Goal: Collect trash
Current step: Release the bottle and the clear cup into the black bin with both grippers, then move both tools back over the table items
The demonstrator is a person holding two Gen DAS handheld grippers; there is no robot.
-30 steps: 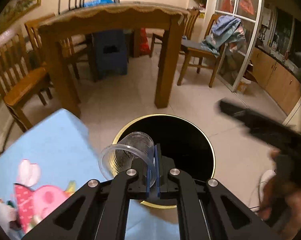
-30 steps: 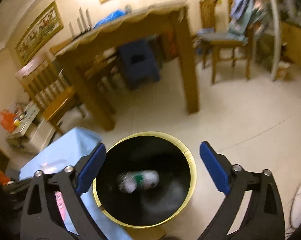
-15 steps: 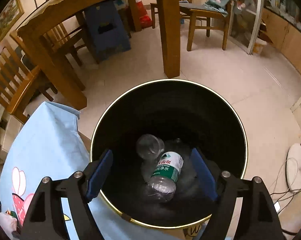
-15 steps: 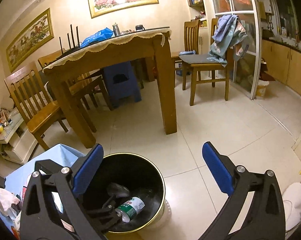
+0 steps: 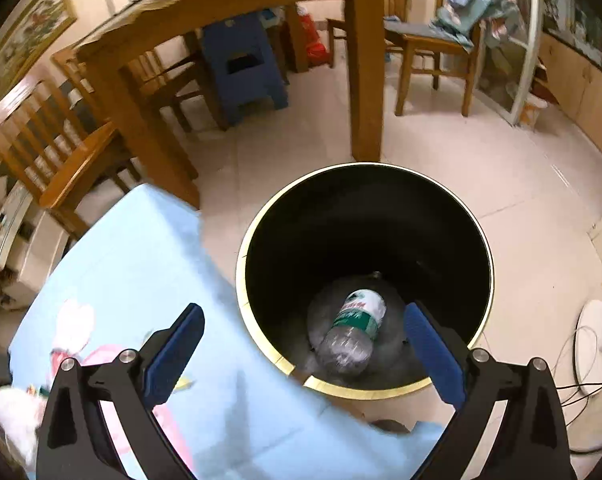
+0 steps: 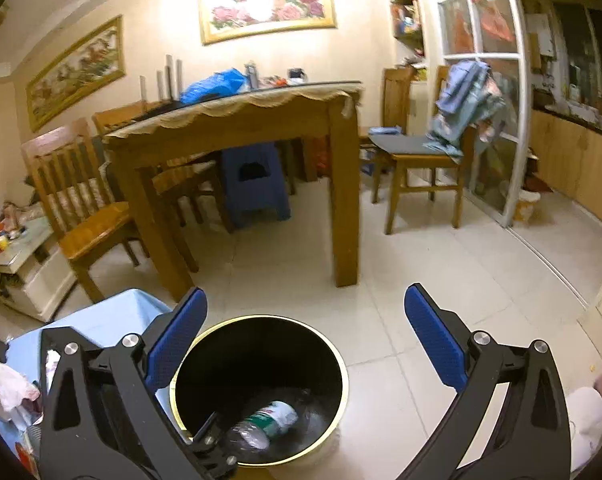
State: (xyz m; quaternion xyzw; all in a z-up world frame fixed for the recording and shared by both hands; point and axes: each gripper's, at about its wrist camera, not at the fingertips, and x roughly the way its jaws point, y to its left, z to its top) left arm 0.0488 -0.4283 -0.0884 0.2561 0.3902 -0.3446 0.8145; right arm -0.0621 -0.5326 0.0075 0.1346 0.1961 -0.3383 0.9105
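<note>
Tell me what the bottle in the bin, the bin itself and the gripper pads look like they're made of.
Bottle: clear thin plastic, apparently; see-through ribbed body, green and white printed label.
Bin: glossy black inside with a pale gold rim; hard plastic or coated metal, the look leaves it open.
Pads of the right gripper: blue with a fine dotted texture, probably rubber; the left gripper has the same.

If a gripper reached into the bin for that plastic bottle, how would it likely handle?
The bottle looks clear and empty, so probably light. It lies on its side in the bin, so its round body would likely roll if nudged. The thin ribbed wall may dent under a squeeze and could slip between the pads.
</note>
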